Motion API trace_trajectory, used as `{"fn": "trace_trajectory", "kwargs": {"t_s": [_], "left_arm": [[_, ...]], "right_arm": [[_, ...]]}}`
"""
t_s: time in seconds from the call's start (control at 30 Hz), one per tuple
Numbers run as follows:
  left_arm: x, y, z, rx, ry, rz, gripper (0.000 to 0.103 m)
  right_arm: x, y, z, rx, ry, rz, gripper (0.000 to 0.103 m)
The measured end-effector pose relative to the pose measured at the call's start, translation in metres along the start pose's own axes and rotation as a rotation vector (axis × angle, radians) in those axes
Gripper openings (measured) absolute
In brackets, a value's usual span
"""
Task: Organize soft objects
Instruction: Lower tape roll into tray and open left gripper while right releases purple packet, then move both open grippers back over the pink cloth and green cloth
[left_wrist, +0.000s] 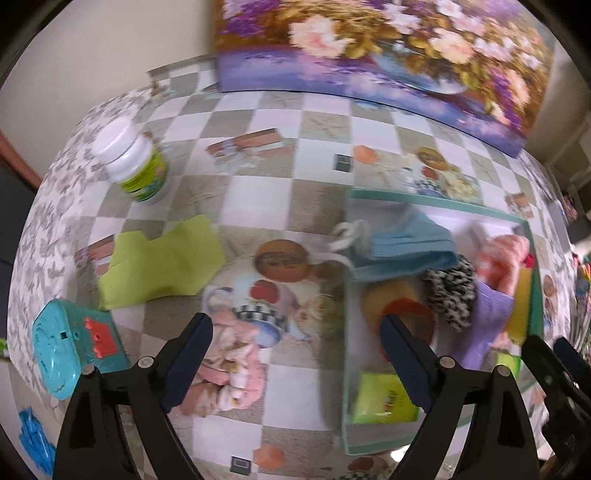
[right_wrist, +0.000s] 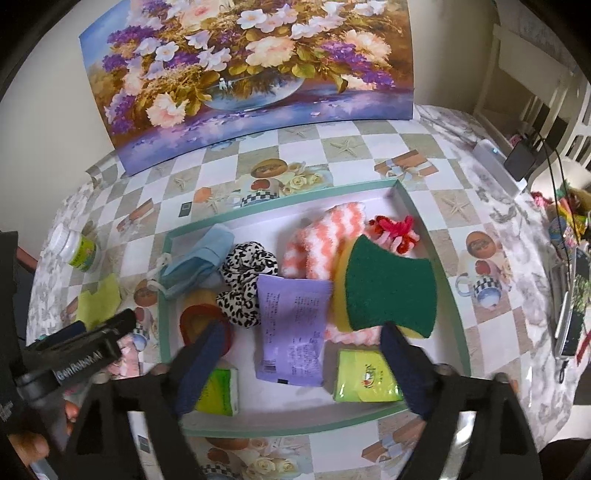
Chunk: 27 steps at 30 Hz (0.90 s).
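Around the work area, a white bottle with a green label (left_wrist: 131, 166) lies tilted at upper left of the left wrist view, a lime cloth (left_wrist: 162, 262) spreads flat below it, a turquoise plastic toy (left_wrist: 70, 347) sits at far left, and a floral painting (right_wrist: 251, 70) stands propped along the top of both views on the checked tablecloth (left_wrist: 280, 118). Low in the left wrist view, the left gripper (left_wrist: 295, 343) has its jaws spread wide and empty; a crumpled pink fabric piece (left_wrist: 229, 373) lies on the cloth just inside its left finger, not pinched. At right sits the teal-rimmed white tray (right_wrist: 284, 195), crowded with soft things. In the right wrist view the right gripper (right_wrist: 299, 347) also stands wide apart, gripping nothing, its fingers framing the flat lilac packet (right_wrist: 291, 328). The green-and-yellow sponge (right_wrist: 388, 291), coarse on top, rests just above the right finger atop a fuzzy coral-and-white striped sock (right_wrist: 321, 243). A leopard-print scrunchie (right_wrist: 243, 280) curls beside a folded blue face mask (right_wrist: 203, 254); two lime tissue packs (right_wrist: 365, 376) lie near the tray's lower edge, one partly hidden by the left finger.
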<state>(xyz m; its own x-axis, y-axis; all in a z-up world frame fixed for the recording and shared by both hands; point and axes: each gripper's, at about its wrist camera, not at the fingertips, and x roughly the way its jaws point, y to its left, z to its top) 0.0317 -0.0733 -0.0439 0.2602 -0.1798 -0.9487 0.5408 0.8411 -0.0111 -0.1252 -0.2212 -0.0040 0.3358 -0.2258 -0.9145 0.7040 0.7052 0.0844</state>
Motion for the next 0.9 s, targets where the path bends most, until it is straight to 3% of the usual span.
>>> {"fn": "trace_trajectory", "kwargs": {"t_s": [0.07,0.27,0.53,0.9], "left_arm": [[0.001,0.008,0.001,-0.025,-0.003,0.011,0.092],[-0.006,0.025,0.003,-0.076,-0.062,0.015,0.100],[-0.016,0.031,0.004,-0.075,-0.159,-0.015,0.101],[-0.021,0.034,-0.004,-0.031,-0.248,-0.012,0.101]], "right_arm": [[-0.003,0.001,0.001,-0.015,-0.020,-0.010,0.103],[-0.015,0.001,0.004,-0.012,-0.089,0.016,0.103],[-0.020,0.006,0.006,-0.025,-0.161,-0.009,0.103],[-0.006,0.017,-0.001,-0.049,-0.091,0.055,0.103]]}}
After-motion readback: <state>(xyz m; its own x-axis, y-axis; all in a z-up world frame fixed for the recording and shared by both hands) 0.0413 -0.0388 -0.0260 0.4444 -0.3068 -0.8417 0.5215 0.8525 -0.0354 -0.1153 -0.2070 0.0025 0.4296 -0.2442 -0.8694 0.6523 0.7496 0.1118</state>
